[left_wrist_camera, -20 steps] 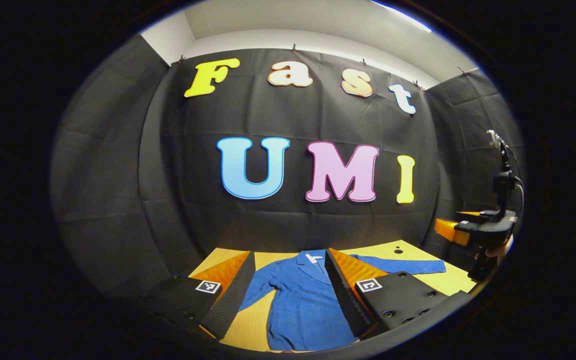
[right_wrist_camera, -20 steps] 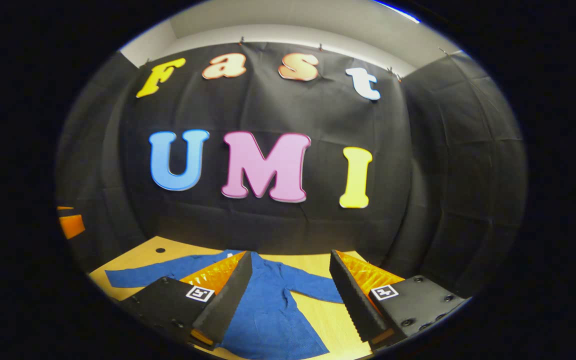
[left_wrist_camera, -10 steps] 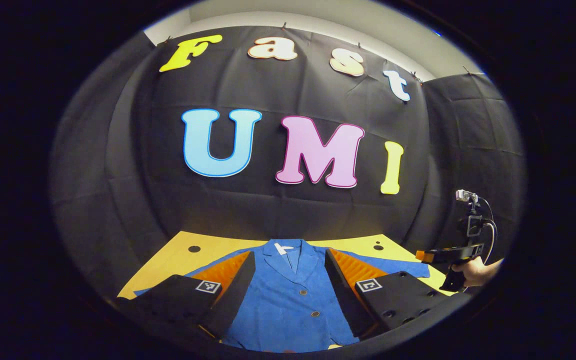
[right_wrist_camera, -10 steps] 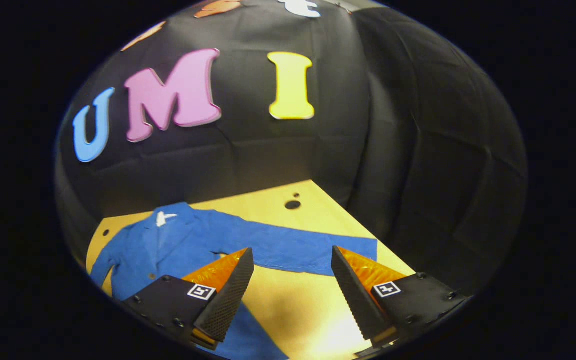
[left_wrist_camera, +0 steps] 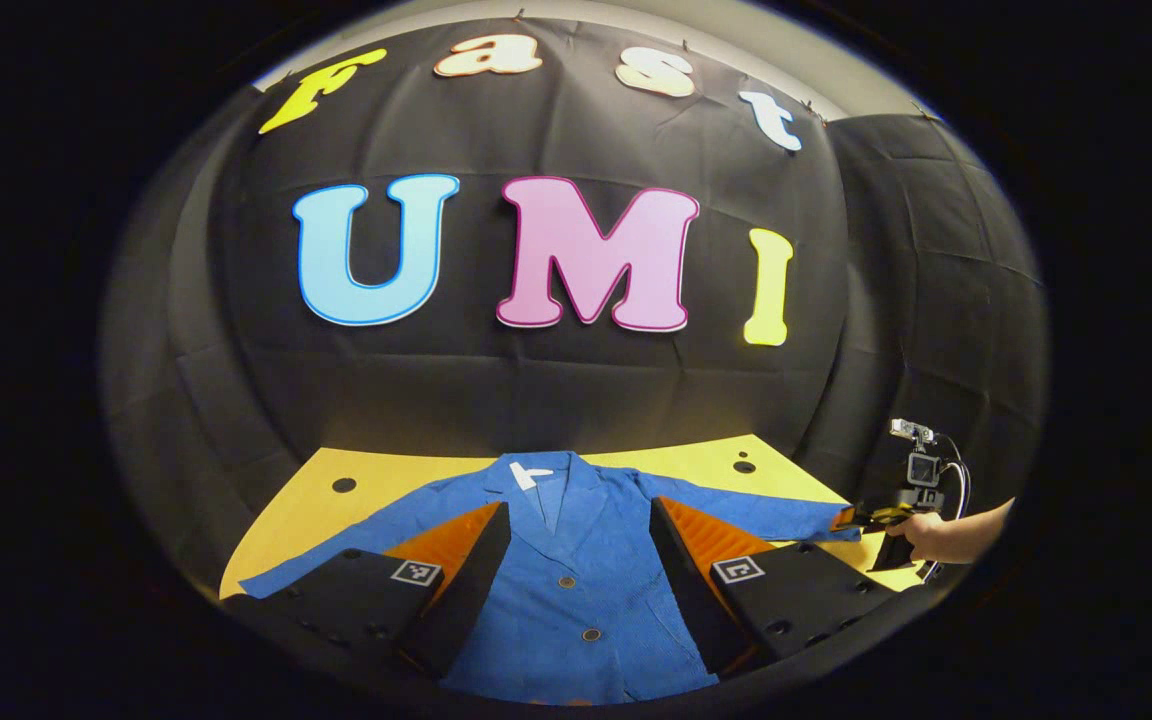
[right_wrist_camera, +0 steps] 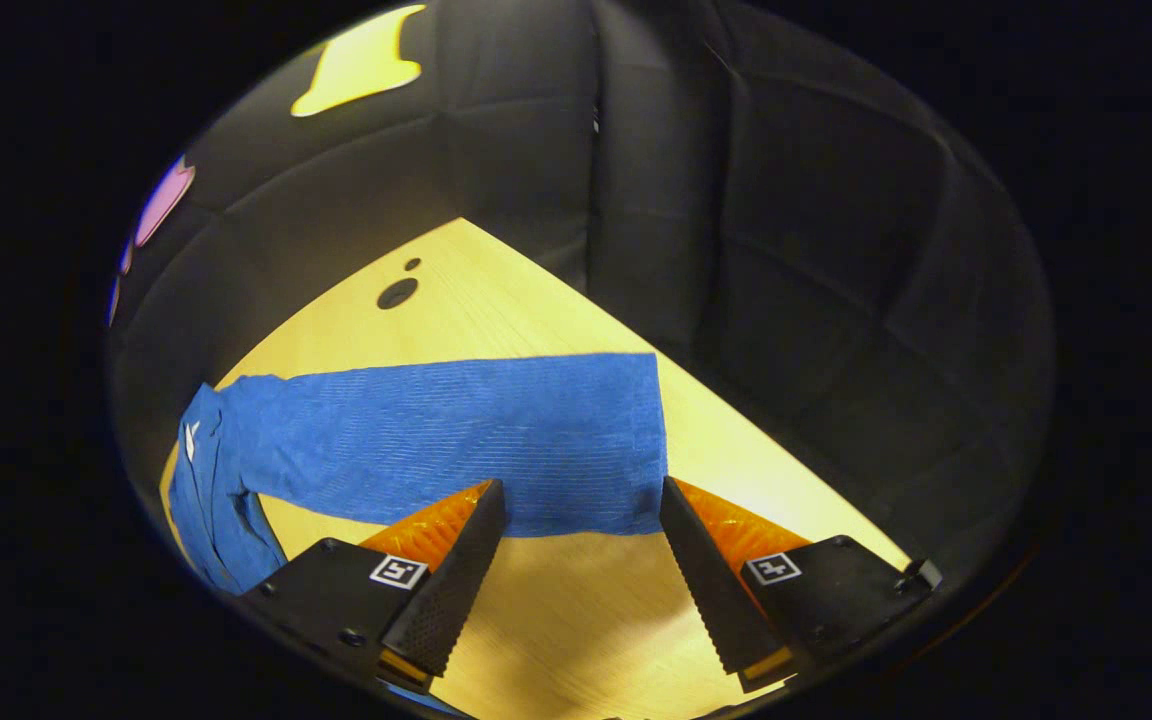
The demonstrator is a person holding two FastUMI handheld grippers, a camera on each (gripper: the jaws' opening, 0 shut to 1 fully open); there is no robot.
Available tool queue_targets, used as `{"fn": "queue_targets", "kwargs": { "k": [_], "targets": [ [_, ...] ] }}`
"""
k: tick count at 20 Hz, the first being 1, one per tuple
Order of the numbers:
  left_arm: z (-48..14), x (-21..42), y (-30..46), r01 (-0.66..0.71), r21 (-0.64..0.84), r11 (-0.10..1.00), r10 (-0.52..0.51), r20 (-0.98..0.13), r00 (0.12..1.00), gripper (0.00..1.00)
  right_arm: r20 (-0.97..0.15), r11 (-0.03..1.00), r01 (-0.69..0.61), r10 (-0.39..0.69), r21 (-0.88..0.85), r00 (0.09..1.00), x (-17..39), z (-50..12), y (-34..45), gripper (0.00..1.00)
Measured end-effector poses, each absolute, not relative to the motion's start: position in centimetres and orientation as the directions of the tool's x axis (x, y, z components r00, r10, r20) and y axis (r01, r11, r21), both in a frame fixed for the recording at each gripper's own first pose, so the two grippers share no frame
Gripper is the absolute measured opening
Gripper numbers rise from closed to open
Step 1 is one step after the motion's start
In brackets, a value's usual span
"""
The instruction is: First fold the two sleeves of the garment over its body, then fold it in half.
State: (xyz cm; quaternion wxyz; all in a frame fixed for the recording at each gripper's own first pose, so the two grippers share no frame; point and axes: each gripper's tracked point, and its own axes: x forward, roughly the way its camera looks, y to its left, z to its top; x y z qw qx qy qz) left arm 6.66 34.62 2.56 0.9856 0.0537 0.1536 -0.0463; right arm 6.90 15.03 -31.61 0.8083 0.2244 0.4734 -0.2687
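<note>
A blue buttoned jacket (left_wrist_camera: 576,590) lies flat, front up, on the yellow table (left_wrist_camera: 336,505), both sleeves stretched out to the sides. My left gripper (left_wrist_camera: 576,515) hovers open above the jacket's chest, its fingers spread on either side of the button line. In the right gripper view one sleeve (right_wrist_camera: 456,440) runs across the table, its cuff end (right_wrist_camera: 626,440) just beyond my open right gripper (right_wrist_camera: 581,495), nothing between the fingers. The right gripper (left_wrist_camera: 861,517), held by a hand (left_wrist_camera: 936,535), also shows in the left gripper view at the tip of that sleeve.
Black cloth walls close the booth on three sides right behind the table. Small round holes (right_wrist_camera: 398,293) mark the table's far corners (left_wrist_camera: 343,485). The table's right edge (right_wrist_camera: 796,465) runs close past the sleeve's cuff.
The left gripper moved forward and tilted down over the jacket's chest. The right gripper swung right and dropped low, from above the jacket's body to the cuff of the outstretched sleeve.
</note>
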Motion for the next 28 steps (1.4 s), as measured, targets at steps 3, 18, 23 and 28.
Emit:
{"fn": "queue_targets", "kwargs": {
  "k": [3, 18, 23, 28],
  "targets": [
    [2.2, 7.1, 33.4, 0.115, 0.109, 0.987, -0.075, -0.315, 0.946, 0.81, -0.884, 0.756, 0.650, -0.246, 0.082, 0.397, 7.3, -31.7, 14.6, 0.98],
    [0.9, 6.3, 34.3, 0.079, 0.089, 0.993, -0.044, -0.338, 0.940, 0.81, -0.933, 0.699, 0.685, -0.071, 0.207, 0.354, 8.9, -31.1, 16.5, 0.01],
    [0.8, 5.8, 35.4, 0.055, 0.079, 0.995, -0.025, -0.346, 0.938, 0.81, -0.908, 0.707, 0.644, -0.005, 0.293, 0.418, 9.6, -30.0, 19.0, 0.01],
    [1.4, 5.1, 36.8, 0.032, 0.092, 0.995, -0.001, -0.320, 0.947, 0.81, -0.849, 0.761, 0.556, -0.013, 0.334, 0.527, 13.8, -25.1, 22.3, 0.01]
  ]
}}
